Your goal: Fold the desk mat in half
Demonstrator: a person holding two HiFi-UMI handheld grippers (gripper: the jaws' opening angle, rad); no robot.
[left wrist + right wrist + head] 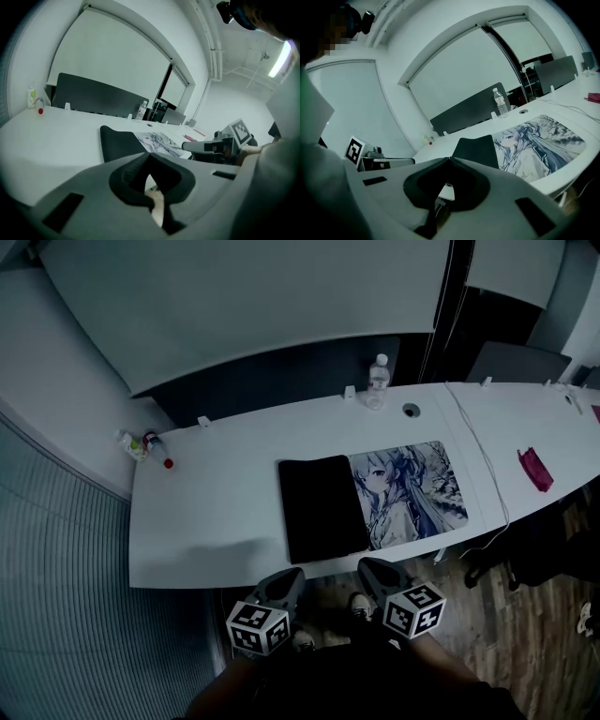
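While both grippers hang below the near edge of the white desk [206, 512], nothing touches the desk mat [412, 488].
- Left gripper [291, 576]: jaws closed together, nothing between them.
- Right gripper [372, 568]: jaws likewise closed and empty.
- Both sit close to the person's body, well apart from the mat. This reads as a pause or rest posture, not a grip.

The mat lies flat near the desk's front edge, printed side up. Its left end is turned over as a black flap [322, 507], underside showing.
- The flap covers less than half of the print, so I judge the fold as partial, with its free edge short of the far right edge.
- It lies flat unaided, so the material likely holds a crease loosely.

A water bottle [378, 381] stands at the back of the desk, clear of the mat.
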